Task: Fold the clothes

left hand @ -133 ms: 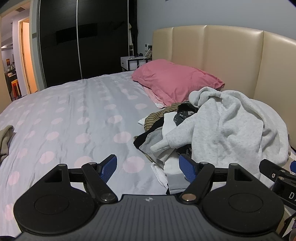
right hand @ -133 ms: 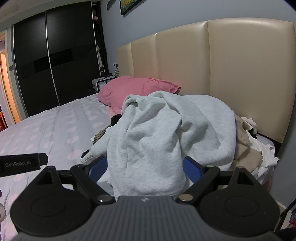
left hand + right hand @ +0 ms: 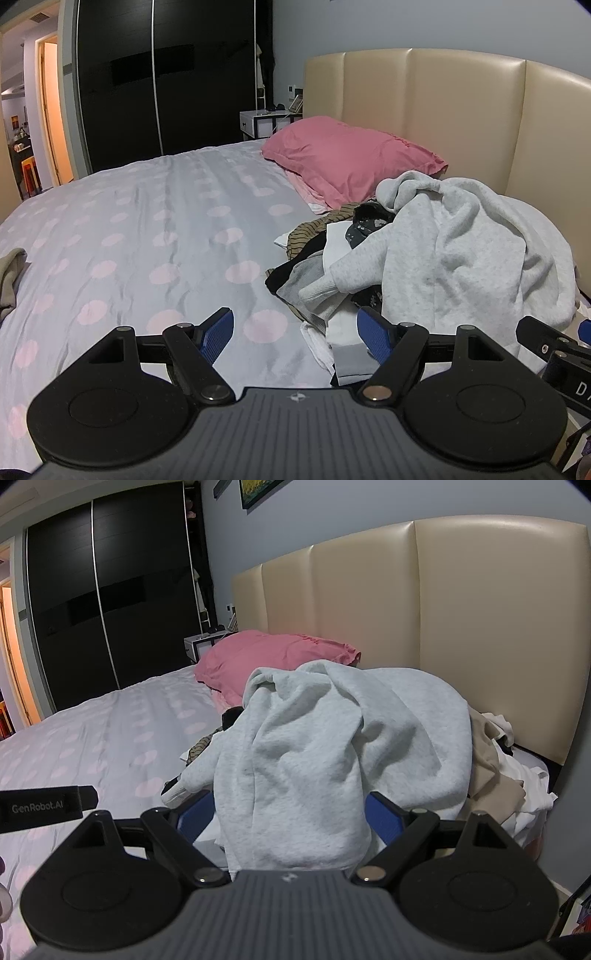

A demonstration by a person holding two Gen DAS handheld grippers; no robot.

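A heap of clothes (image 3: pixel 369 266) lies unfolded at the head of the bed (image 3: pixel 155 229), just short of the pink pillow (image 3: pixel 347 158) and close to the headboard (image 3: pixel 461 627). On top sprawls a light grey sweatshirt (image 3: pixel 325 746), one cuffed sleeve trailing toward the spotted bedspread; under it show striped, black and white pieces, with beige and white ones off at 3 o'clock in the right wrist view.

The right hand-held gripper (image 3: pixel 288 819) is spread wide, and the sweatshirt's lower edge hangs in the gap between its blue pads (image 3: pixel 384 819), which do not pinch the cloth. The left hand-held gripper (image 3: pixel 295 334) is likewise wide apart, holding nothing, poised above the bedspread with the heap's edge at its 1 o'clock.

I judge the job in hand to be taking the sweatshirt off the heap. It would go best with a bite on a hem or shoulder seam rather than on bunched cloth, a lift clear of the pieces beneath so none drag along, and the garment laid flat on the open bedspread at 10 o'clock, where there is room to smooth it.

Against the pictures from a moment before, I can see no change: heap, sleeve and both sets of jaws sit just as they did.
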